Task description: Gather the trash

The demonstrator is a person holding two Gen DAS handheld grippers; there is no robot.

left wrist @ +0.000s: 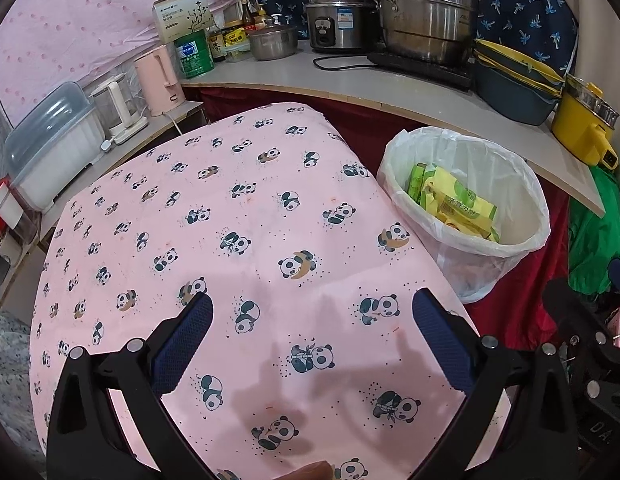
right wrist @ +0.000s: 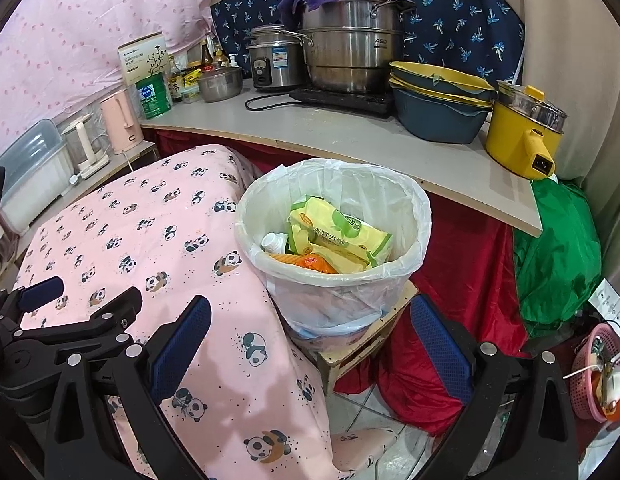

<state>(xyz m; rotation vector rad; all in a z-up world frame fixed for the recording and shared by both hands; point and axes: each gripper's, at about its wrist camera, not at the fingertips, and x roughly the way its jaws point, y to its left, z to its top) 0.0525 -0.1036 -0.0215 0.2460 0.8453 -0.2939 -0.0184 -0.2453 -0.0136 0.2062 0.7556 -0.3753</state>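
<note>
Yellow-green wrappers and a small white bottle already sit in our lined bin beside the panda-cloth table. Left gripper and right gripper both gape wide, empty. No trash left visible; looks basically done.

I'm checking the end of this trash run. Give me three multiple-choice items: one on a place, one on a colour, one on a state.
1. Where does the trash bin stand?
A. on the counter
B. beside the panda-print cloth, on a low wooden stand
C. under the rice cooker

2. What colour is the biggest wrapper in the bin?
A. yellow and green
B. purple
C. black

3. How are the two tools?
A. both shut on wrappers
B. left open, right shut
C. both open, holding nothing

Key: 1 B, the right wrist view shows the stand under the bin. 2 A, its print shows in both views. 3 C, the left tool and right tool both show spread pads with nothing between.
</note>
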